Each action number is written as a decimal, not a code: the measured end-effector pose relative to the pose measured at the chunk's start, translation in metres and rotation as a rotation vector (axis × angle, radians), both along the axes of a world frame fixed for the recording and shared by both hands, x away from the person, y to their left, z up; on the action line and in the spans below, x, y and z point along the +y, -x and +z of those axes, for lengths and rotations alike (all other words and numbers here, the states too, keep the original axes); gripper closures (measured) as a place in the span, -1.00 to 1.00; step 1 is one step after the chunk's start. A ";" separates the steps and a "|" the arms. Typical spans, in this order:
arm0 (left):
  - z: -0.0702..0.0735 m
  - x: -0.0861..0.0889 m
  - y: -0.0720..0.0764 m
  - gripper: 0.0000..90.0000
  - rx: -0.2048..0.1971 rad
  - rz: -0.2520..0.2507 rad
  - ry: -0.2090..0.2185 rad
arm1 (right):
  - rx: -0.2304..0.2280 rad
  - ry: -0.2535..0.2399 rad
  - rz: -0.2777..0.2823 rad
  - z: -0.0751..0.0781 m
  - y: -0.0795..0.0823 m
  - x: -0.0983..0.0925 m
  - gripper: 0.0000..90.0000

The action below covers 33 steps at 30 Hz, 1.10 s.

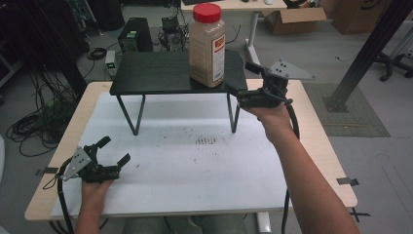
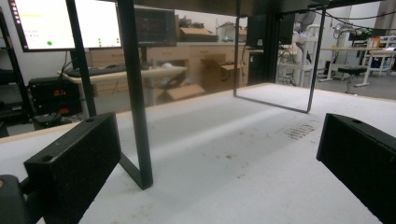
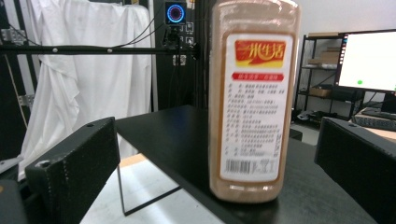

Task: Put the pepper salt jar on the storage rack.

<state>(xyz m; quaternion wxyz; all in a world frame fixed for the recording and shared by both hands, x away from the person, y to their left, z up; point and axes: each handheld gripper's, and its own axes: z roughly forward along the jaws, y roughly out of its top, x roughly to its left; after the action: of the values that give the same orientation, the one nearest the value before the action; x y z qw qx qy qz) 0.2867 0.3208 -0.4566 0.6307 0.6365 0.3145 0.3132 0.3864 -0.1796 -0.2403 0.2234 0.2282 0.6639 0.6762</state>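
A tall clear jar with a red lid and brownish contents stands upright on the right part of a low black shelf. My right gripper is open at the shelf's right end, just right of the jar and level with its lower half. In the right gripper view the jar with its white label stands close ahead between the spread jaws of the right gripper, touching neither. My left gripper rests open low over the white mat at the front left, holding nothing.
The shelf stands on thin black wire legs on a white mat that covers a wooden table. In the left gripper view the left gripper points under the shelf. Cables, boxes and desks lie beyond the table.
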 end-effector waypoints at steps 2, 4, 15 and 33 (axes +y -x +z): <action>0.000 0.000 0.000 -0.99 0.000 0.000 0.000 | -0.001 0.002 0.002 -0.002 0.001 -0.001 -1.00; 0.000 0.000 0.000 -0.99 0.000 -0.001 0.000 | 0.004 0.011 0.007 -0.011 0.006 -0.003 -1.00; 0.000 0.000 0.000 -0.99 -0.005 0.000 -0.005 | 0.008 0.008 0.005 -0.034 0.022 -0.010 -1.00; 0.000 0.000 0.000 -0.99 -0.003 -0.001 -0.002 | 0.016 0.021 0.007 -0.083 0.040 -0.005 -1.00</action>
<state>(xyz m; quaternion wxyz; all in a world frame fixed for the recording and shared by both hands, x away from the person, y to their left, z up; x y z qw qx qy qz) 0.2865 0.3206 -0.4566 0.6307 0.6369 0.3127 0.3143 0.3467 -0.1845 -0.3237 0.2182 0.2289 0.6735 0.6681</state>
